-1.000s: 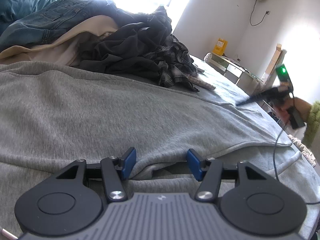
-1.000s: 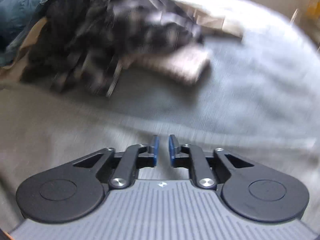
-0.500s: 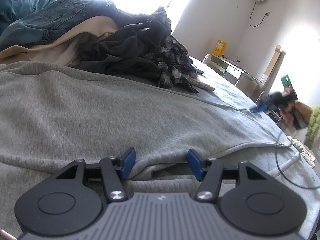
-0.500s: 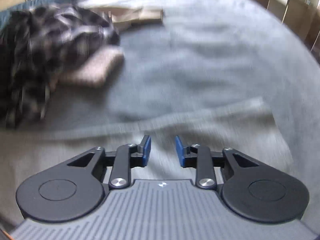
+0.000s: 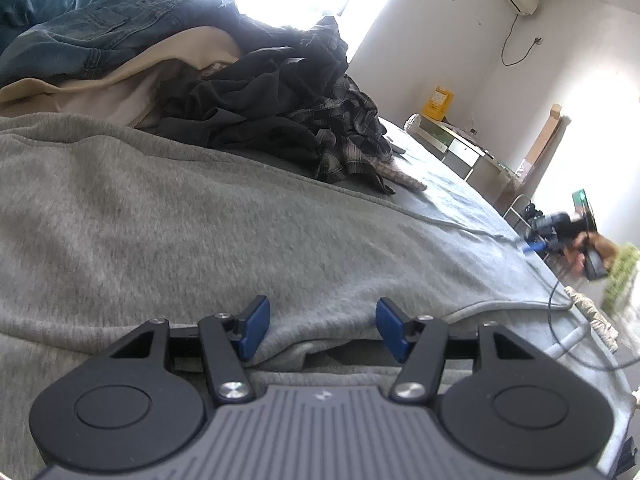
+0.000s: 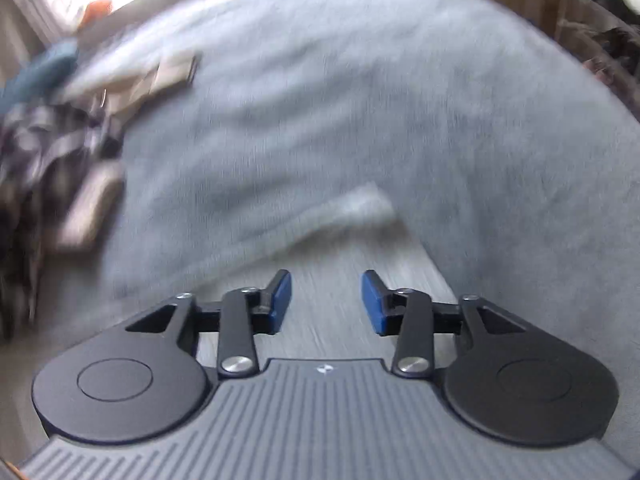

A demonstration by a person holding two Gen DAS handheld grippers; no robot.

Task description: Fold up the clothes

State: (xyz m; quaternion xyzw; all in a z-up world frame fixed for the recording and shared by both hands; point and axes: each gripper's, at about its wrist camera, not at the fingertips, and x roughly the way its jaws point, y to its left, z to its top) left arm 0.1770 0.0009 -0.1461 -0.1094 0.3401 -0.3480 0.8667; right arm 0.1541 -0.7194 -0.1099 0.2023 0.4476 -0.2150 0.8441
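Grey sweatshirt point(image 5: 200, 232) lies spread before heaped dark clothes point(image 5: 280, 112) and jeans point(image 5: 100, 36).

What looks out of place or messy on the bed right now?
The unfolded heap of dark, plaid, beige and denim clothes sits crumpled behind the grey sweatshirt. The sweatshirt's near edge is bunched between the left gripper's open fingers. A black cable trails across its right corner. Nothing looks damaged.

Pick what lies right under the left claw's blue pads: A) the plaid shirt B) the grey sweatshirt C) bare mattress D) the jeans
B: in the left wrist view the left claw hangs open over a fold of the grey sweatshirt, while the jeans and plaid shirt sit in the pile behind.
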